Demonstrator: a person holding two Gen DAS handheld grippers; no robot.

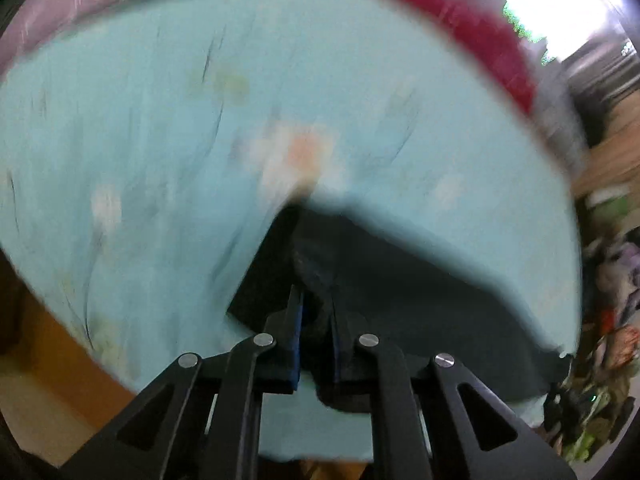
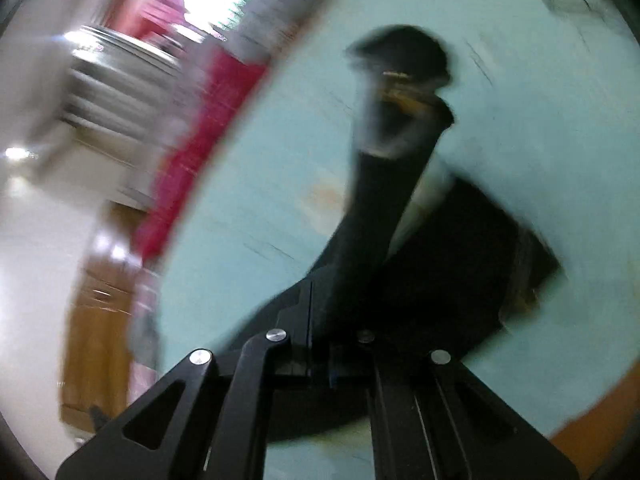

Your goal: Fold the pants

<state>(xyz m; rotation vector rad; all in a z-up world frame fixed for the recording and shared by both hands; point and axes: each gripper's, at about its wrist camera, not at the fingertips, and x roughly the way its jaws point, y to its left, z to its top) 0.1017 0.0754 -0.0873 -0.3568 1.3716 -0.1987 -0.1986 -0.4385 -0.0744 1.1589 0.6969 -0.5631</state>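
You have one pair of dark pants [image 1: 400, 280] on the one pale blue sheet [image 1: 160, 160], and both grippers clamp its cloth: your left gripper [image 1: 316, 312] pinches a bunched fold, your right gripper [image 2: 320, 320] holds a strip [image 2: 380, 208] stretched upward.

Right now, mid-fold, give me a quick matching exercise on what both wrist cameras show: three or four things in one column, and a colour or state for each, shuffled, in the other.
Things:
1. pants
2. bedsheet
3. left gripper
4. blanket

Colour or state:
A. light blue, faint flower print
B. crimson, along the bed's far edge
C. black cloth, partly lifted
D. fingers shut on dark cloth

Pairs: 1-C, 2-A, 3-D, 4-B. The right gripper also appears shut on the pants, though motion blur smears that view.
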